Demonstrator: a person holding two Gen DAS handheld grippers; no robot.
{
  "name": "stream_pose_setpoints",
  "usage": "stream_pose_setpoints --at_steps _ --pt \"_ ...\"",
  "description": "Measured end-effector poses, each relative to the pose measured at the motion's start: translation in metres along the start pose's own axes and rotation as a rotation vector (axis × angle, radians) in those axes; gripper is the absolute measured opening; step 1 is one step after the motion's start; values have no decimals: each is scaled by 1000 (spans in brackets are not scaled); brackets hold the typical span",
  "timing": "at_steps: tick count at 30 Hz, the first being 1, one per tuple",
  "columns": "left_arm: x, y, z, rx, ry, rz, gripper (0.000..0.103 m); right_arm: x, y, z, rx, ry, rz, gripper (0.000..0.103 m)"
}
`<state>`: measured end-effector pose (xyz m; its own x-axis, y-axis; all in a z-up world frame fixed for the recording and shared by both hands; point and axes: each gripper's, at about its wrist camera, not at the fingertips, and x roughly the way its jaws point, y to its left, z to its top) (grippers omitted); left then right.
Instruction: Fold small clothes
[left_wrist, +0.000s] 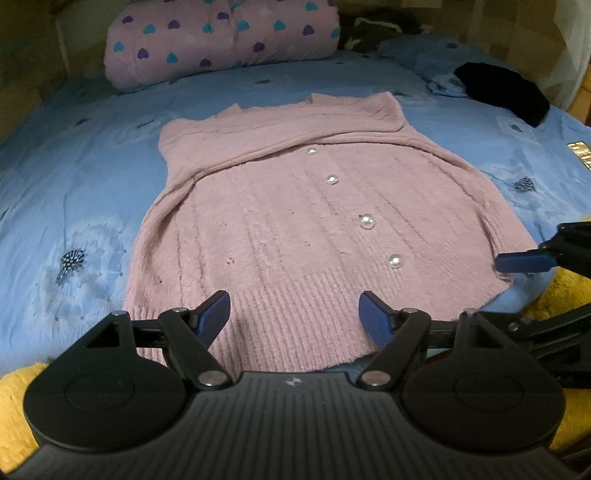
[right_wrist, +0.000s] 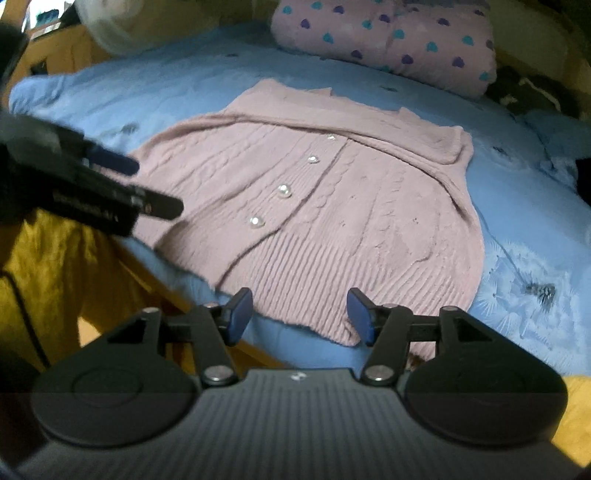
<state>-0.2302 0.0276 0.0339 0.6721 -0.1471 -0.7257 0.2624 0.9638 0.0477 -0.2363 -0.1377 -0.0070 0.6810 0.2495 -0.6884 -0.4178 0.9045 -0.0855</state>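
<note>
My tongs are black with dark blue pads (left_wrist: 214, 314). The cardigan (left_wrist: 295, 221) before me is dusty pink, cable-knit and ribbed at the hem, with pearly white buttons (left_wrist: 366, 221). The bedsheet (left_wrist: 92, 166) is sky blue, printed with pale dandelion puffs. The pillow (left_wrist: 221, 40) is lilac with teal and purple hearts. A black garment (left_wrist: 502, 92) lies beyond; mustard-yellow cloth (right_wrist: 55, 266) hangs below.

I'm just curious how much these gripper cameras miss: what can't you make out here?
- Pink cardigan: its near hem, left wrist view, is hidden behind the left gripper.
- Dark cloth: too dim to identify.
- Left gripper in the right wrist view: blurred; its jaws are unreadable there.
- Pale round object: cut off by the top edge and blurred.
</note>
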Motion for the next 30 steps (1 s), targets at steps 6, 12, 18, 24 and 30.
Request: stream_pose_setpoints --at_steps 6,12,18,24,30 --pt "-4 -1 -2 39 -7 -21 81 8 15 -7 -130 27 -62 58" --pt "-9 -12 -9 122 -16 -56 88 14 13 -2 -121 15 -67 58" --pt "-7 -32 -22 268 -13 -69 90 13 -2 4 11 -36 -37 58" --pt "10 -39 -29 336 -6 54 90 17 -14 10 82 -55 -63 58" --pt "13 -33 -31 357 -41 90 91 19 -15 7 98 -54 -52 58"
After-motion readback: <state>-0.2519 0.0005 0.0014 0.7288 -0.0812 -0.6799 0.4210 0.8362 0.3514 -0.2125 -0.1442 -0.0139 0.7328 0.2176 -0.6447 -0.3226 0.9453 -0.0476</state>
